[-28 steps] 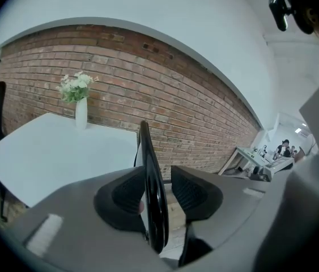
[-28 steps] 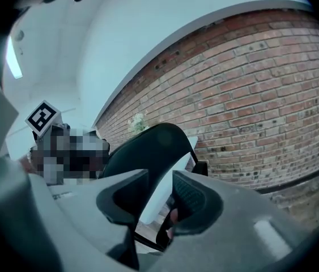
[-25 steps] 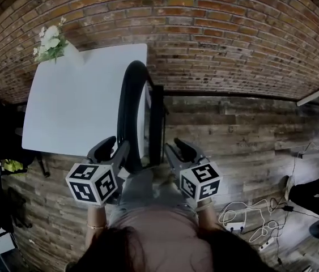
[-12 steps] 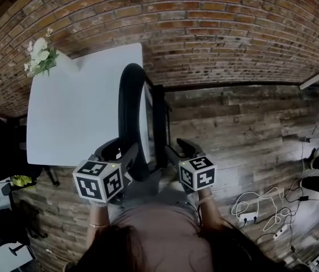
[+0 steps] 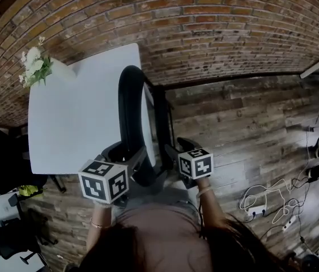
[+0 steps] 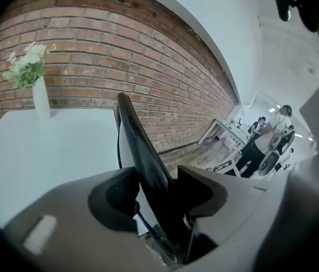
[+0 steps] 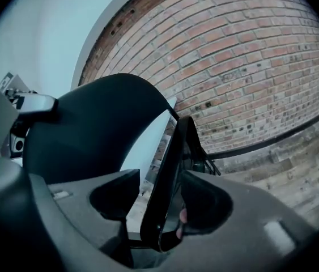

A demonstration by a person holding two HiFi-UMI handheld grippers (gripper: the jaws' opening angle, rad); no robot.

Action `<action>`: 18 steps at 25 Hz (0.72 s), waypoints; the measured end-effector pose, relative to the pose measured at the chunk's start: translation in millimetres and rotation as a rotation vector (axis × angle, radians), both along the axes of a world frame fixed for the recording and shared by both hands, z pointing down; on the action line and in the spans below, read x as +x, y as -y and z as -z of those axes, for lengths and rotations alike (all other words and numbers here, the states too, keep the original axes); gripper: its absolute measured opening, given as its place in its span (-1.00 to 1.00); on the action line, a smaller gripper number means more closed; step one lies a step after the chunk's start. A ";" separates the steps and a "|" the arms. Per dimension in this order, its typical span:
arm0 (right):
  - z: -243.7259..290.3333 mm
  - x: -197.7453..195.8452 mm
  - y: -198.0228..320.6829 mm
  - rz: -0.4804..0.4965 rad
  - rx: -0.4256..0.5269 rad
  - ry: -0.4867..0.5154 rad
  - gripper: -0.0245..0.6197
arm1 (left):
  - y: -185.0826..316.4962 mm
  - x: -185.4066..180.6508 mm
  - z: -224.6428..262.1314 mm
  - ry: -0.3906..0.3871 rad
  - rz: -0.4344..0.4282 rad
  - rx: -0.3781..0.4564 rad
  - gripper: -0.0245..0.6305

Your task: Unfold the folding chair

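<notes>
The folded black chair stands upright between the white table (image 5: 74,118) and me. Its curved backrest (image 5: 130,112) faces the table and its thin seat panel (image 5: 160,123) is on the right. My left gripper (image 5: 126,154) straddles the backrest's lower edge (image 6: 139,152). Its jaws are opening, with a gap showing beside the left pad. My right gripper (image 5: 176,147) straddles the seat panel's edge (image 7: 170,174). Its jaws are opening too, and the panel stands free of the left pad. The backrest (image 7: 97,129) fills the left of the right gripper view.
A vase of white flowers (image 5: 34,67) stands on the table's far corner. The brick wall (image 5: 204,33) runs right behind the chair. Black office chairs (image 5: 0,152) are at the left. Cables and a power strip (image 5: 261,205) lie on the wooden floor at the right.
Both grippers have come in closer around the chair's lower edges, the right one sinking along the seat panel. Their jaws stand wider than before.
</notes>
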State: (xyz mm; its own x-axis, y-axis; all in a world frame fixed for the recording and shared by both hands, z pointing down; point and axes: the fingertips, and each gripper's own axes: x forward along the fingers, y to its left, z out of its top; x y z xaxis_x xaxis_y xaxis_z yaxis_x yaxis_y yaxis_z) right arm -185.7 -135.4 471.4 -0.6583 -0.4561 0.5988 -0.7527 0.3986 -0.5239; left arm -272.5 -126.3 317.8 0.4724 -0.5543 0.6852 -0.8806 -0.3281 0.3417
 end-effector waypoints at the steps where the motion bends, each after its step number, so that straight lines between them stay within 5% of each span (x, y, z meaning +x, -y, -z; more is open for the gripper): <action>1: -4.1 -1.1 0.5 -0.004 -0.011 -0.001 -0.24 | 0.2 1.3 -0.8 0.000 -0.005 -0.002 -0.26; 18: -74.7 -34.6 -12.9 -0.001 -0.218 -0.060 -0.12 | 3.2 2.9 -3.6 -0.033 0.031 0.013 -0.31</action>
